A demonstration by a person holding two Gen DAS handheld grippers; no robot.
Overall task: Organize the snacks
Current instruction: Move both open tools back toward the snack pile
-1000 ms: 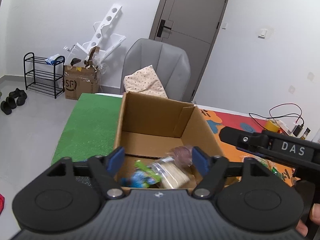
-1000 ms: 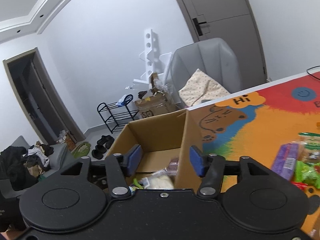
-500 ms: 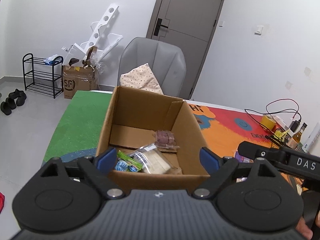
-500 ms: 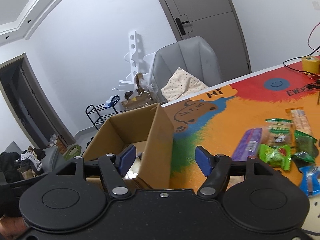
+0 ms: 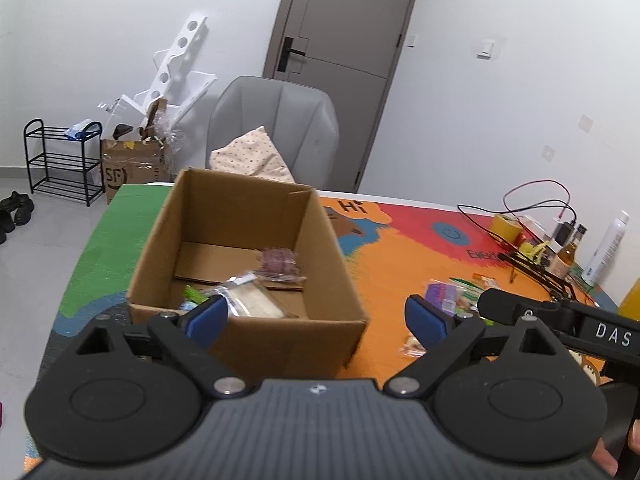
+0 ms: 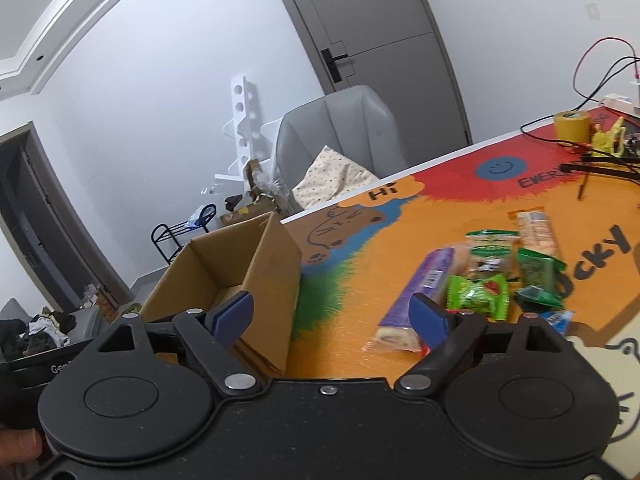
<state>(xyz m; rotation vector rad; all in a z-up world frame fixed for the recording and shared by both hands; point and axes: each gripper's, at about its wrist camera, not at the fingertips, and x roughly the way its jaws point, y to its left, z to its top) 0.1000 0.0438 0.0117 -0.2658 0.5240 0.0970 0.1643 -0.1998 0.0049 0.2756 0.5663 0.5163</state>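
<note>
An open cardboard box [image 5: 256, 240] stands on the colourful table mat and holds a clear pale packet [image 5: 256, 300], a purple-brown packet [image 5: 280, 264] and a green one [image 5: 192, 294]. My left gripper [image 5: 318, 318] is open and empty, above the box's near wall. The box also shows in the right wrist view [image 6: 240, 264]. My right gripper [image 6: 332, 316] is open and empty, right of the box. A pile of snacks lies on the mat: a long purple packet [image 6: 420, 292], green packets [image 6: 476, 292], an orange bar [image 6: 534, 228].
A grey chair with a dotted cushion [image 5: 276, 136] stands behind the table. Cables, a yellow tape roll [image 6: 572, 126] and bottles [image 5: 604, 248] sit at the table's far right. A shoe rack [image 5: 60, 160] and a cardboard carton stand by the wall.
Both grippers have pulled back from over the box and opened wider. The right gripper swung right toward the snack pile.
</note>
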